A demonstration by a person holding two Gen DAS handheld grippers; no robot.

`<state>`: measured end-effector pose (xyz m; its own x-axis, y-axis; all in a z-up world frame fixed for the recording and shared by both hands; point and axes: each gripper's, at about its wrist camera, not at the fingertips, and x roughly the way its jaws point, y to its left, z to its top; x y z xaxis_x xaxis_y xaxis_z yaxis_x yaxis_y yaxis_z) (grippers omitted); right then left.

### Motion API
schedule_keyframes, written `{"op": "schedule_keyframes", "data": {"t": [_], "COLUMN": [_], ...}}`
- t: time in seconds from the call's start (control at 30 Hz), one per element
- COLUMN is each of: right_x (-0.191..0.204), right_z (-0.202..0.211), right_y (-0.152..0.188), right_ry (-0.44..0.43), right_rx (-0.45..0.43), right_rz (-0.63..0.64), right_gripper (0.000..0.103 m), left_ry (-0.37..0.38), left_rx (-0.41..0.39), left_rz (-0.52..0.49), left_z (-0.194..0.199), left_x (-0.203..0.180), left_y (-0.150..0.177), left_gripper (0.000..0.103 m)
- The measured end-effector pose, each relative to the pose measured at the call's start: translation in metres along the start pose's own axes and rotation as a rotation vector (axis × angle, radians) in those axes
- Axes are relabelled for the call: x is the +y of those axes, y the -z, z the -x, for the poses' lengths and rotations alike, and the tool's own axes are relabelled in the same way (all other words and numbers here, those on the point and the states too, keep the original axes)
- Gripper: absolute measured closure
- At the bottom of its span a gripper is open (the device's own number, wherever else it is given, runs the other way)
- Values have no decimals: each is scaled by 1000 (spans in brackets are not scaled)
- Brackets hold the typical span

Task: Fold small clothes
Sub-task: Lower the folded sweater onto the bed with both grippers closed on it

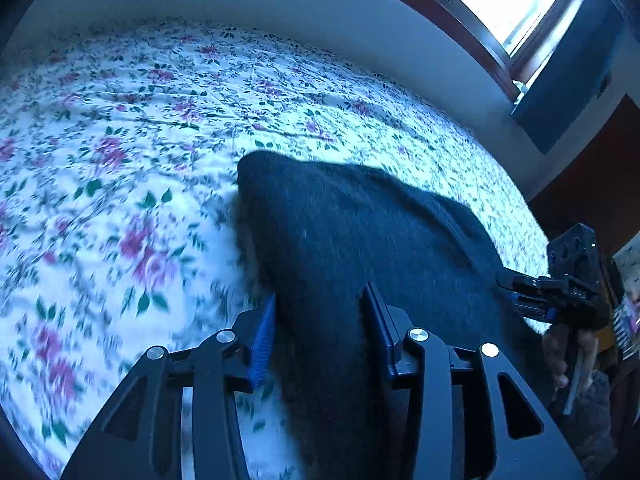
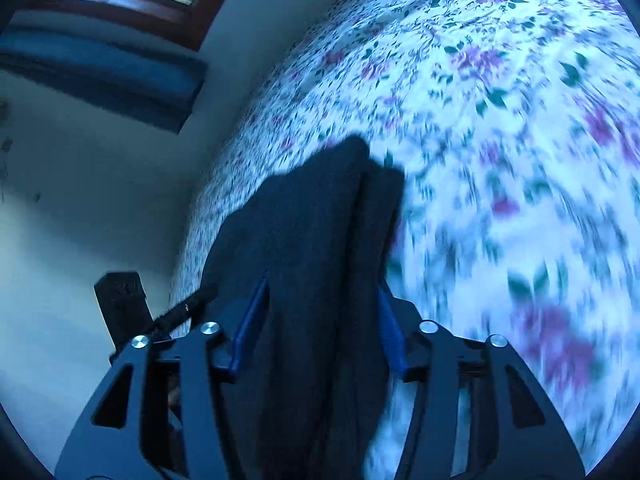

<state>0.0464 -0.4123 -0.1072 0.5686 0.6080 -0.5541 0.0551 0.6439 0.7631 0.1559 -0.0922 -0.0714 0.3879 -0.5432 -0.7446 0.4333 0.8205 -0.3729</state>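
Note:
A dark navy knitted garment (image 1: 360, 240) hangs above a floral bedsheet (image 1: 120, 140). My left gripper (image 1: 320, 312) is shut on the garment's near edge, cloth filling the gap between its blue pads. My right gripper (image 2: 320, 304) is shut on another part of the same garment (image 2: 312, 220), which shows folded layers running forward from its jaws. The right gripper also shows in the left wrist view (image 1: 520, 284) at the garment's right edge. The left gripper shows in the right wrist view (image 2: 188, 304) at the left.
The bed (image 2: 500, 120) has a white sheet with purple flowers and green leaves. A pale wall (image 1: 280, 4) runs behind it, with a wood-framed window (image 1: 500, 4) and a dark blue cushion (image 2: 100, 72) below it.

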Motion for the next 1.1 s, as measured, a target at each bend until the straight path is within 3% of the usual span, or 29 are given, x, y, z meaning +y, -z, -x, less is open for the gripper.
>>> {"op": "schedule_keyframes", "data": {"t": [0.07, 0.1, 0.17, 0.37, 0.47, 0.67, 0.77, 0.83, 0.93, 0.97, 1.03, 1.1], "right_x": [2, 2, 0, -9, -10, -8, -5, -4, -2, -2, -3, -8], "right_z": [4, 3, -1, -1, 8, 38, 51, 58, 71, 73, 73, 73], "right_y": [11, 15, 18, 18, 21, 50, 75, 88, 105, 111, 120, 129], "right_ry": [19, 42, 62, 24, 11, -33, -42, -33, -13, -15, 14, 12], "right_rx": [7, 15, 31, 21, 10, 34, 58, 67, 60, 68, 89, 98], "right_rz": [21, 32, 36, 15, 3, -21, -14, -5, 17, 15, 23, 18], "right_gripper": [54, 65, 76, 80, 77, 48, 46, 46, 46, 52, 76, 84], "left_ry": [-19, -24, -22, -10, 16, 102, 135, 122, 62, 54, 43, 27], "left_rx": [-4, -6, -8, -27, -14, 38, 59, 62, 40, 43, 42, 29], "left_rz": [-15, -17, 1, 7, 60, 98, 79, 57, -9, -21, -29, -42], "left_z": [-2, -4, -9, -6, 6, 38, 49, 52, 54, 52, 49, 47], "left_x": [-3, -4, -2, 0, 2, -2, -8, -13, -22, -25, -27, -29], "left_y": [4, 5, 6, 7, 12, 56, 83, 96, 104, 104, 105, 107], "left_gripper": [65, 66, 66, 63, 57, 46, 37, 37, 53, 58, 62, 63]}}
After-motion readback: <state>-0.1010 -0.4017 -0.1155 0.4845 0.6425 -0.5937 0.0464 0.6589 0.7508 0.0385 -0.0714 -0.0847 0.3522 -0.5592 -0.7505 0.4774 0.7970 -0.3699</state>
